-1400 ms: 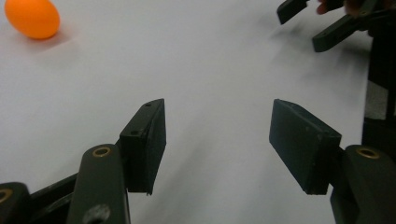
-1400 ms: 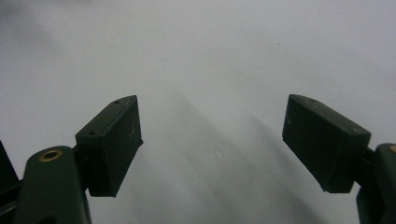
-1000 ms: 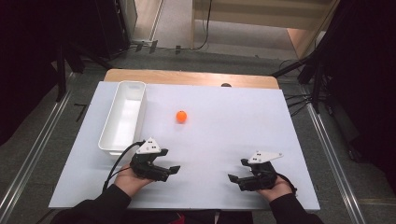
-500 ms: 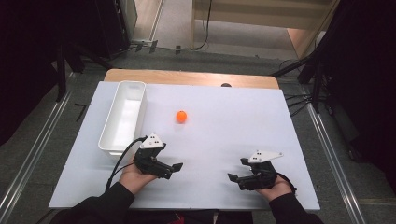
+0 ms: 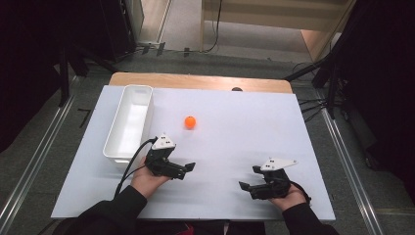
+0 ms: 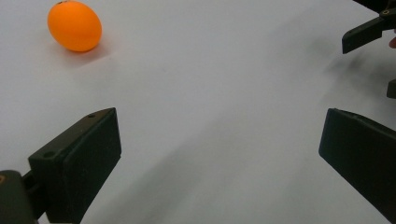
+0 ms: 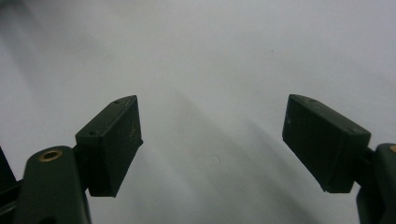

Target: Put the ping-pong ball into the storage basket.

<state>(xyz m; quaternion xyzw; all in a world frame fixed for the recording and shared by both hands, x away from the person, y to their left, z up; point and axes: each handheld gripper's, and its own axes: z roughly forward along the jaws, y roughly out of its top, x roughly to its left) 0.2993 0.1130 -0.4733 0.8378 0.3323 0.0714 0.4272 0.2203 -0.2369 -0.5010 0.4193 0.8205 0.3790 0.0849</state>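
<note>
Orange ball [image 5: 190, 122] sits on the white table [image 5: 244, 127] at centre frame, just right of the white tray [image 5: 128, 122]. Left gripper [image 5: 188, 169], jaws just opened wide, and right gripper [image 5: 247, 183], also wide, hold nothing.

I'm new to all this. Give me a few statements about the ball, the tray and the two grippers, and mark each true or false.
1. The orange ball lies inside the white tray. False: it sits on the table, right of the tray.
2. The left gripper has its jaws open. True.
3. The right gripper holds the ball. False: its jaws are open with nothing between them.
4. The tray stands on the left side of the table. True.
5. The ball is closer to the left gripper than to the right. True.
</note>
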